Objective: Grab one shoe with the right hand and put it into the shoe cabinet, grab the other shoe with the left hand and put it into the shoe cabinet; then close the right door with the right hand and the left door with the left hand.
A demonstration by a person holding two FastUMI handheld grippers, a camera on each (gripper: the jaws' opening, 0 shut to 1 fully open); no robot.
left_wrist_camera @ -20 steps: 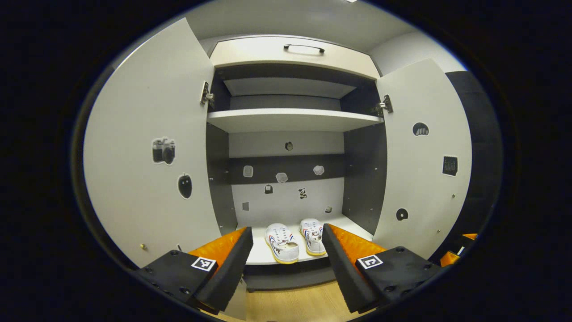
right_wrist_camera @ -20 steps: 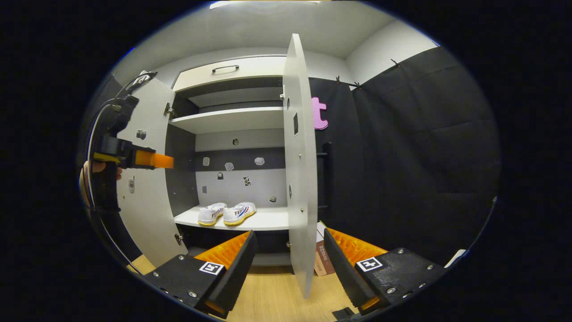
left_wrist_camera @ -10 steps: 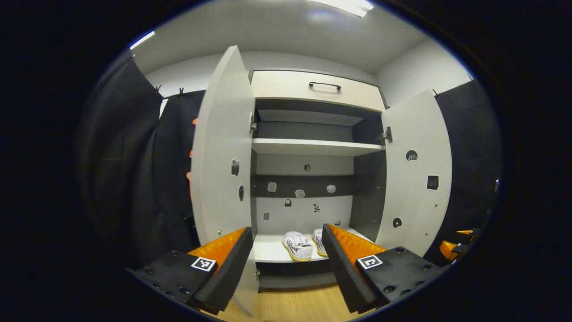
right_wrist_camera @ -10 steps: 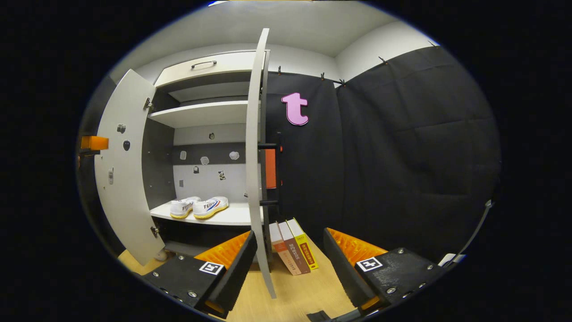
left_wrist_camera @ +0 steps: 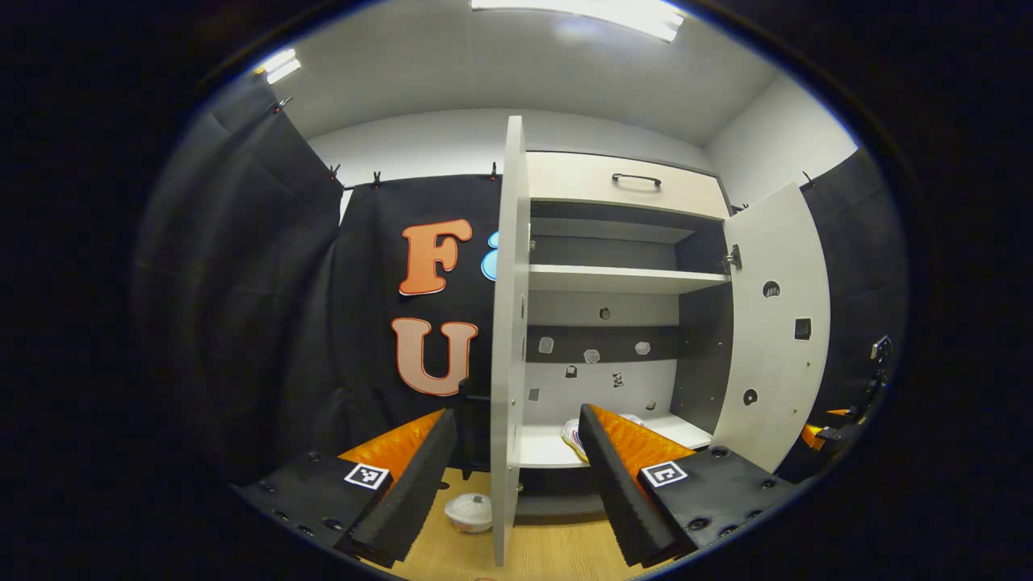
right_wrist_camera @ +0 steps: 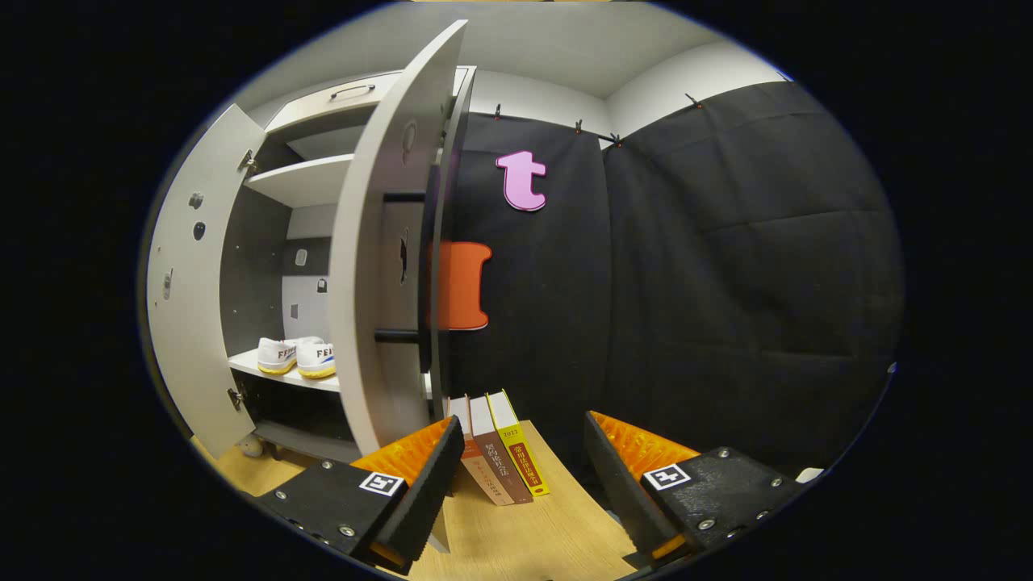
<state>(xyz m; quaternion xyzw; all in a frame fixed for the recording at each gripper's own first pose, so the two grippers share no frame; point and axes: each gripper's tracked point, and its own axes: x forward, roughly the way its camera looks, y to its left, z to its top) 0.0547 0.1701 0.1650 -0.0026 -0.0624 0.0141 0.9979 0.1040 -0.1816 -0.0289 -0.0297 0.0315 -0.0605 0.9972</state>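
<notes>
Two white shoes (right_wrist_camera: 297, 355) with yellow soles stand side by side on the lower shelf of the open shoe cabinet (left_wrist_camera: 621, 278). In the left gripper view a part of one shoe (left_wrist_camera: 573, 436) peeks out beside my finger. My left gripper (left_wrist_camera: 512, 476) is open, and the left door (left_wrist_camera: 508, 323) stands edge-on in line with the gap between its fingers. My right gripper (right_wrist_camera: 516, 476) is open and holds nothing. It sits to the right of the right door (right_wrist_camera: 379, 266), facing the door's outer side and its black handle (right_wrist_camera: 424, 266). The right door (left_wrist_camera: 775, 323) hangs wide open.
Three books (right_wrist_camera: 496, 452) lean against the cabinet's right side on the wooden floor (right_wrist_camera: 557, 541). A small white bowl-like thing (left_wrist_camera: 470, 512) lies on the floor left of the left door. The left door (right_wrist_camera: 181, 274) swings outward. Black cloth walls stand on both sides.
Both views have swung outward: the left one leftward until the left door shows edge-on, the right one rightward past the right door to its outer face. The shoes have stayed on the shelf.
</notes>
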